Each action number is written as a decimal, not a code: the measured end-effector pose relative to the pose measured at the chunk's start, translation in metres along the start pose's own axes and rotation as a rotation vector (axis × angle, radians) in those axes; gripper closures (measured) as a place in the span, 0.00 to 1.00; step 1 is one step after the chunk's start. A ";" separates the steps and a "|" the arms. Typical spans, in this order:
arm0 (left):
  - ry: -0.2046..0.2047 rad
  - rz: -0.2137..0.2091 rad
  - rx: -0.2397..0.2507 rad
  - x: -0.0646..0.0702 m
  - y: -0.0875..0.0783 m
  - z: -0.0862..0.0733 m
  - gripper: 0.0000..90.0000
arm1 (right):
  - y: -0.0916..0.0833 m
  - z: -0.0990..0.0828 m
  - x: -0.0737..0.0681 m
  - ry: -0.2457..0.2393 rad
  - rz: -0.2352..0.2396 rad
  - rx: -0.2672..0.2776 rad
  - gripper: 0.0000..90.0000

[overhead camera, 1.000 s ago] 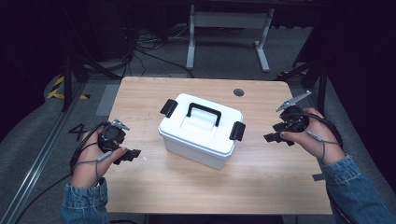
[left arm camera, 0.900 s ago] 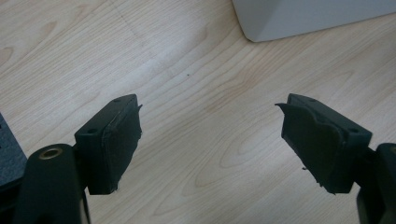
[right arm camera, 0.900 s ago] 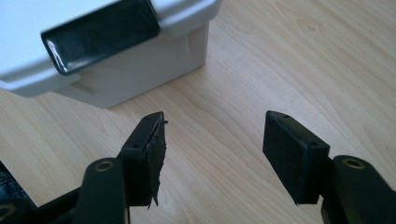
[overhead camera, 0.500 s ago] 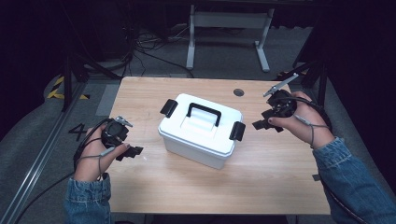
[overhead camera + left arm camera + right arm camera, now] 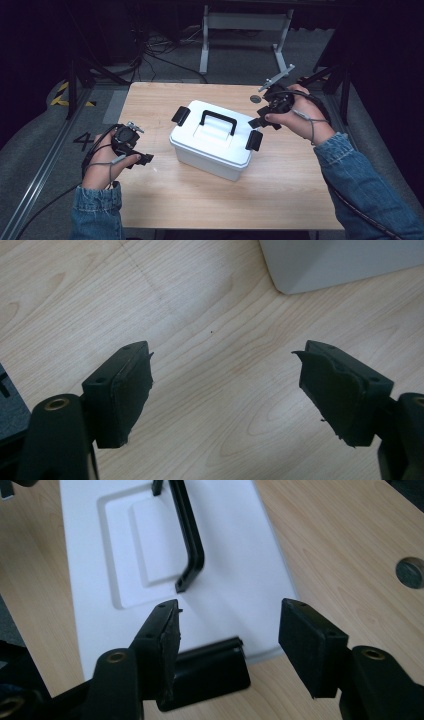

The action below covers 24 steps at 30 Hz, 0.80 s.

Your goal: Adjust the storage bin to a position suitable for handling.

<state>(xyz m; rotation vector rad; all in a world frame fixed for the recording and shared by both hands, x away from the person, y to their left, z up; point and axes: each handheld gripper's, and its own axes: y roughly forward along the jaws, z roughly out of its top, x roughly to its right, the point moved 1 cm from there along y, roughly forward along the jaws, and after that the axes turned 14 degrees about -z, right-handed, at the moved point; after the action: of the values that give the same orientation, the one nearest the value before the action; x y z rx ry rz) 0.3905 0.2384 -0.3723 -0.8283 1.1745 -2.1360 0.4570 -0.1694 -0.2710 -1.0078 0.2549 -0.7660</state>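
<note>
While the left gripper (image 5: 142, 160) is waiting wide open and empty, the right gripper (image 5: 227, 647), jaws narrowing slightly but empty, is nearing the right latch (image 5: 207, 677) of the white box (image 5: 212, 140); next, it needs lowering onto this latch.

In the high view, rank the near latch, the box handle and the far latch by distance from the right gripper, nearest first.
From the right gripper:
1. Near latch, on the box end just below it.
2. Box handle, mid-lid.
3. Far latch, on the opposite end.

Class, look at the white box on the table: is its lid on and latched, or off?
On. The lid sits flush on the white box, and both black latches lie down against its ends. Whether they are fully locked, I cannot tell.
</note>
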 end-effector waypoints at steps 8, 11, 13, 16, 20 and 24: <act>-0.002 -0.012 -0.017 0.000 0.001 0.001 0.28 | 0.021 0.030 -0.018 -0.056 0.052 -0.007 0.52; -0.003 -0.011 -0.019 -0.002 0.001 0.001 0.28 | 0.031 0.039 -0.024 -0.082 0.062 -0.016 0.54; -0.002 -0.011 -0.019 -0.002 0.001 0.000 0.28 | 0.036 0.043 -0.027 -0.096 0.069 -0.023 0.55; -0.002 -0.014 -0.016 -0.002 0.000 0.000 0.28 | 0.046 0.050 -0.031 -0.115 0.078 -0.036 0.60; -0.010 -0.021 -0.010 -0.003 0.000 -0.001 0.28 | 0.054 0.056 -0.037 -0.153 0.083 -0.045 0.68; -0.008 -0.020 -0.011 -0.004 0.001 -0.002 0.28 | 0.060 0.060 -0.041 -0.190 0.070 -0.053 0.75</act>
<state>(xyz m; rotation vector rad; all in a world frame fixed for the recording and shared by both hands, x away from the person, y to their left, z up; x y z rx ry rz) 0.3919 0.2415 -0.3744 -0.8560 1.1796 -2.1422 0.4864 -0.0830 -0.2947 -1.1089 0.1463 -0.5976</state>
